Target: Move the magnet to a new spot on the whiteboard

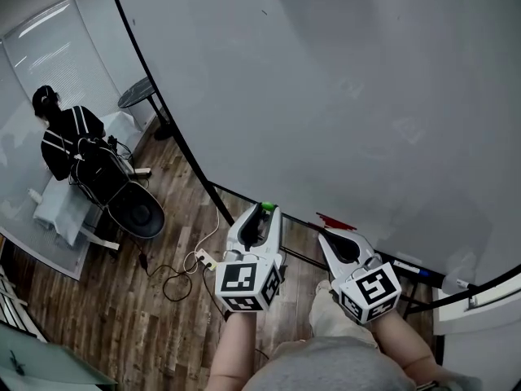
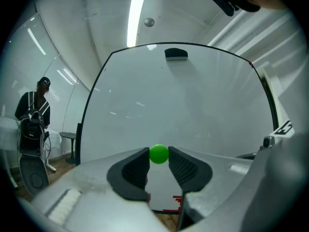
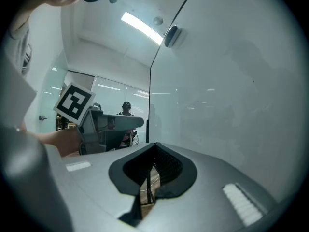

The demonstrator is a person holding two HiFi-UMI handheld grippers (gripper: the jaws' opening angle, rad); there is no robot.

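A small green ball magnet [image 2: 159, 154] sits pinched between the tips of my left gripper [image 2: 159, 159], both pads touching it. The head view shows that magnet [image 1: 266, 206] at the tip of the left gripper [image 1: 265, 211], held low before the big whiteboard [image 1: 342, 96] and short of its surface. My right gripper [image 1: 324, 236] hangs beside it to the right, its jaws closed together with nothing in them [image 3: 153, 151]. The whiteboard [image 2: 193, 105] fills the left gripper view, blank apart from a dark eraser [image 2: 176, 54] near its top edge.
A person [image 1: 69, 141] sits by a black chair [image 1: 134, 210] at the far left, near a round side table [image 1: 137, 94]. Cables and a power strip [image 1: 203, 259] lie on the wooden floor. The board's ledge [image 1: 415, 269] with pens runs at lower right.
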